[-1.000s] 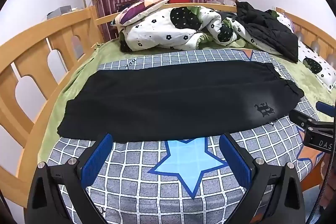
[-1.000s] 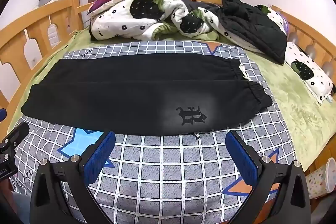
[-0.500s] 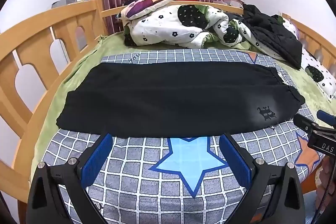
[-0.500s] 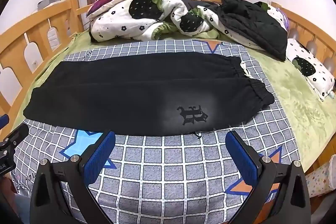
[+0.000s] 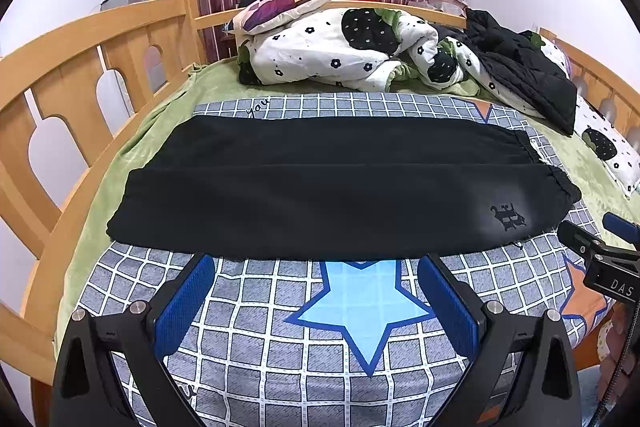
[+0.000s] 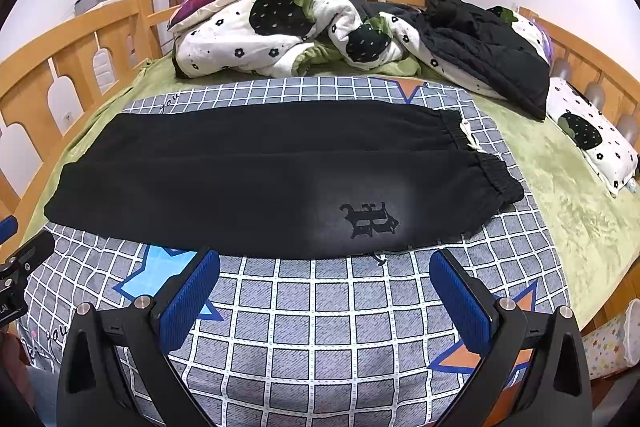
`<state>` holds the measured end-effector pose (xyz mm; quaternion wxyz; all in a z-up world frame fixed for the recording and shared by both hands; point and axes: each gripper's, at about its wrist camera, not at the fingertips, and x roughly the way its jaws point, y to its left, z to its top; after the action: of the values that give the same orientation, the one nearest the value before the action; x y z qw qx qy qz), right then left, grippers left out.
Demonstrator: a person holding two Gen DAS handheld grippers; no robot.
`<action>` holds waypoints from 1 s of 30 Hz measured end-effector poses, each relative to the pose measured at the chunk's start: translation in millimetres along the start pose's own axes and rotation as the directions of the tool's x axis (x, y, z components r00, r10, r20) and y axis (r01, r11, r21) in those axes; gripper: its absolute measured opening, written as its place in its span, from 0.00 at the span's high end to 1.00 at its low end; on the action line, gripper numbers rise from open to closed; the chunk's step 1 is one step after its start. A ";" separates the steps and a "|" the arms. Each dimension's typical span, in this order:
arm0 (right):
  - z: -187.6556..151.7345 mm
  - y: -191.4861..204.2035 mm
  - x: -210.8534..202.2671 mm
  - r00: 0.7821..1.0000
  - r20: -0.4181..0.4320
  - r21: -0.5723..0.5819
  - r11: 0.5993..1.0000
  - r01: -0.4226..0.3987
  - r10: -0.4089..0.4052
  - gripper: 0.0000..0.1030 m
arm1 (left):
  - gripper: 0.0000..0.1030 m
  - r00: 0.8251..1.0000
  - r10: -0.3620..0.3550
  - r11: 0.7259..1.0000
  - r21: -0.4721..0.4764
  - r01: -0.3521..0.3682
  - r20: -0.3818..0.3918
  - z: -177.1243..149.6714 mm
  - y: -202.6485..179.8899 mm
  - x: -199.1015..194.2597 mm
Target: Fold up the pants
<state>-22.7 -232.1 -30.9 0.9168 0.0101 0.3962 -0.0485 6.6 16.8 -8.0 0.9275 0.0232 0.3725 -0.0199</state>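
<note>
Right gripper [image 5: 608, 259] cut off at the frame edge in the left wrist view; left gripper [image 6: 16, 267] likewise in the right view. Pants [image 5: 332, 187] black, lying flat across the checked blanket [image 5: 280, 339] on the bed [image 5: 80, 39], legs side by side, waistband toward the right, dark logo [image 6: 370, 221] near it. Left gripper [image 5: 316, 295] and right gripper [image 6: 324, 295]: jaws spread wide, empty, just short of the near hem.
</note>
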 end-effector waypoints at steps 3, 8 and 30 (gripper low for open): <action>0.8 0.7 0.0 1.000 -0.001 0.000 1.000 0.000 0.000 0.00 | 0.01 1.000 -0.001 1.000 -0.003 0.001 -0.001 -0.5 1.4 0.8; 0.6 0.9 0.0 1.000 0.000 0.001 1.000 0.001 -0.001 0.00 | 0.01 1.000 -0.002 1.000 -0.003 0.002 -0.001 1.4 2.1 -0.6; 1.1 6.1 -0.6 1.000 0.002 -0.012 1.000 0.001 -0.001 0.00 | 0.01 1.000 -0.005 1.000 -0.016 0.005 -0.003 -0.8 9.4 -0.2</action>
<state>-21.7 -226.0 -29.9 0.9172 0.0041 0.3956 -0.0466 6.4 26.2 -8.2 0.9270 0.0150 0.3743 -0.0191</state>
